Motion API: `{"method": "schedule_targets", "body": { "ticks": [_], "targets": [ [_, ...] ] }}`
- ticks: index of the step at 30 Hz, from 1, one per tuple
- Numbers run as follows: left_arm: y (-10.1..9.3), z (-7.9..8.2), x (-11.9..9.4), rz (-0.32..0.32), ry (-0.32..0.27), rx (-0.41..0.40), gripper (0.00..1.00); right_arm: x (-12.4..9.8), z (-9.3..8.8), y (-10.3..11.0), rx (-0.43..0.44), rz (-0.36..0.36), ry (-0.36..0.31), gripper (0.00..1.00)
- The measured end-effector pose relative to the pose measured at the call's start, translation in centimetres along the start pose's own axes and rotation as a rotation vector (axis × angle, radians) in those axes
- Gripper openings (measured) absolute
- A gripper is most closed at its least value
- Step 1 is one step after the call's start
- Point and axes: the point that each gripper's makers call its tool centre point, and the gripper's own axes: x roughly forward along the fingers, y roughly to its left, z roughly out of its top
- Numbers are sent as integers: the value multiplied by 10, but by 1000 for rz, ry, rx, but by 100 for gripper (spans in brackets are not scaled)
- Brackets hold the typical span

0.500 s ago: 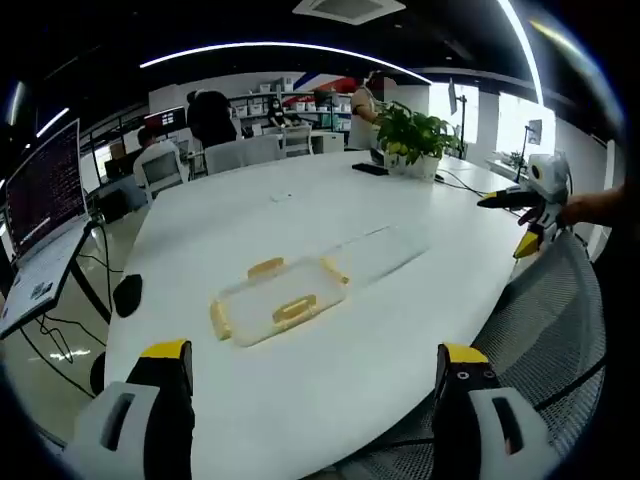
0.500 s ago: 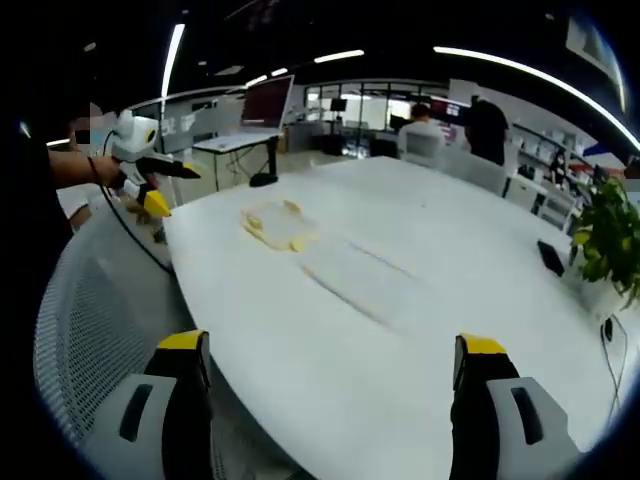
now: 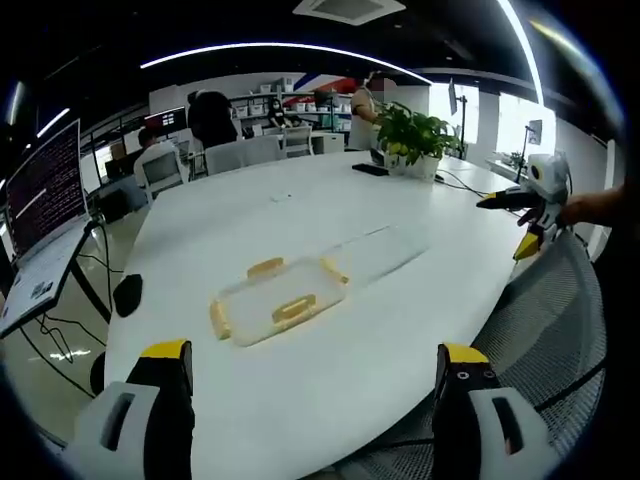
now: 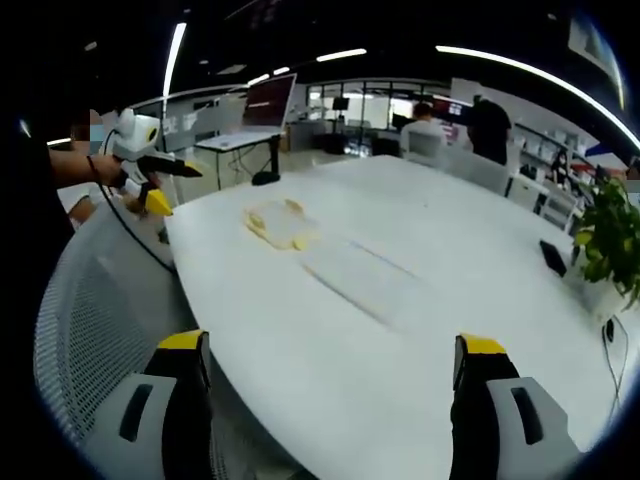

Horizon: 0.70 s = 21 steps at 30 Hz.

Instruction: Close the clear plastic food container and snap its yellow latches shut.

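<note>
The clear plastic container (image 3: 280, 300) lies on the white table (image 3: 330, 210), with yellow latches (image 3: 295, 308) on its sides. A second clear piece (image 3: 375, 250) lies flat just beyond it to the right. In the right gripper view the container (image 4: 280, 225) and the clear piece (image 4: 350, 265) sit far across the table (image 4: 450, 250). My left gripper (image 3: 315, 400) is open over the near table edge, well short of the container. My right gripper (image 4: 335, 400) is open too, with nothing between its jaws. Each gripper appears in the other's view, hand-held off the table: the right gripper (image 3: 530, 200) and the left gripper (image 4: 150, 165).
A potted plant (image 3: 415, 135) and a black phone (image 3: 370, 169) stand at the far end. A black mouse (image 3: 127, 293) and a laptop (image 3: 45, 200) are to the left. A grey mesh chair (image 3: 550, 330) stands by the table edge. People sit at the back.
</note>
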Motion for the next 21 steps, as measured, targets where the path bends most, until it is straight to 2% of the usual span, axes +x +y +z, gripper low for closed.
{"method": "schedule_targets", "body": {
  "ticks": [21],
  "targets": [
    [3, -1, -1, -3, -5, -1, 99, 0, 1, 1, -3, -2, 5, 100]
  ]
}}
